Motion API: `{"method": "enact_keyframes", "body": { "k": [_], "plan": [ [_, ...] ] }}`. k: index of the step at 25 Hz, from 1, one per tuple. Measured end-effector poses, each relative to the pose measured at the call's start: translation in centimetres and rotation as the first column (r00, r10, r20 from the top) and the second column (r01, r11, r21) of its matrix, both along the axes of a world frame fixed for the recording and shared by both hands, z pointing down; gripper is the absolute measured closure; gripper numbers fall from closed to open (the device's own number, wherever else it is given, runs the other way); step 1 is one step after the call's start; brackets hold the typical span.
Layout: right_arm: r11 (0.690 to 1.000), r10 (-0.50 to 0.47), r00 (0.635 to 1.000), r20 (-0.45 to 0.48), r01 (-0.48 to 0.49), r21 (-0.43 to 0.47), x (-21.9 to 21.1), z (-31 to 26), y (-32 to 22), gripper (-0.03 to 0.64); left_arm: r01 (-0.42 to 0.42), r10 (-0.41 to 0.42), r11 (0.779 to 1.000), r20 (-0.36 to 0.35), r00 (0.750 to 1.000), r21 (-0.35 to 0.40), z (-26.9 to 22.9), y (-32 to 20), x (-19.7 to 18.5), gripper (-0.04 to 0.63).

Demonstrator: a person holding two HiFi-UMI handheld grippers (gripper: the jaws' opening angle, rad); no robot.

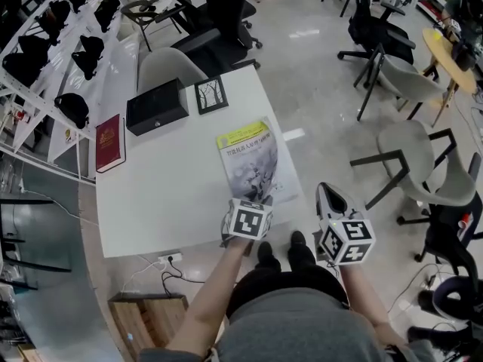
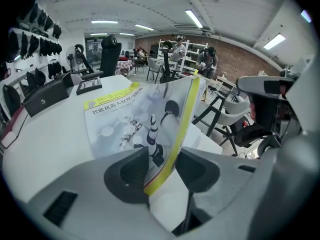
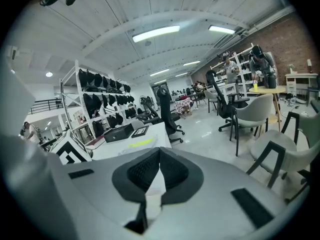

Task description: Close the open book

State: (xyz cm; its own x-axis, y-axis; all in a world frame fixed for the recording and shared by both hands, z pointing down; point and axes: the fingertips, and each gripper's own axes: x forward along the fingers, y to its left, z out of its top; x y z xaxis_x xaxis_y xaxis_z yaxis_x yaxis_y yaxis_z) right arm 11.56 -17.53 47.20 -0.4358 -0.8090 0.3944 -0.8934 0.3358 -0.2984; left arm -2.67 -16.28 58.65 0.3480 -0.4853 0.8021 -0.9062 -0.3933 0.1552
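left claw (image 2: 165, 170) released around raised book cover (image 2: 131, 118), right claw (image 3: 159, 160) clenched, empty

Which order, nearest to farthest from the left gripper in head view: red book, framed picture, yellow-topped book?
1. Yellow-topped book, between the jaws of the left gripper, near right of table.
2. Framed picture, far edge, beyond that book.
3. Red book, far left edge.
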Motion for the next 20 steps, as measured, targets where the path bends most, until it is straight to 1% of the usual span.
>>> {"method": "enact_keyframes", "body": {
  "k": [6,10,15,20],
  "plan": [
    [1.000,0.009,1.000,0.000,-0.009,-0.003,0.35,0.04,0.07,0.614,-0.025,0.025,1.000,-0.001,1.000,0.001,-0.15,0.20,0.32,0.422],
    [1.000,0.010,1.000,0.003,-0.010,-0.002,0.46,0.07,0.15,0.614,-0.042,0.042,0.999,-0.015,0.999,0.015,-0.07,0.15,0.53,0.401],
    [1.000,0.011,1.000,0.002,-0.011,-0.003,0.56,-0.02,0.23,0.612,-0.058,0.057,0.998,-0.047,0.997,-0.010,-0.38,0.52,0.77,0.370],
    [1.000,0.008,1.000,0.002,-0.008,-0.005,0.67,0.24,0.26,0.614,-0.056,0.055,0.998,-0.085,0.995,-0.013,-0.39,0.52,0.91,0.364]
  ]
}}
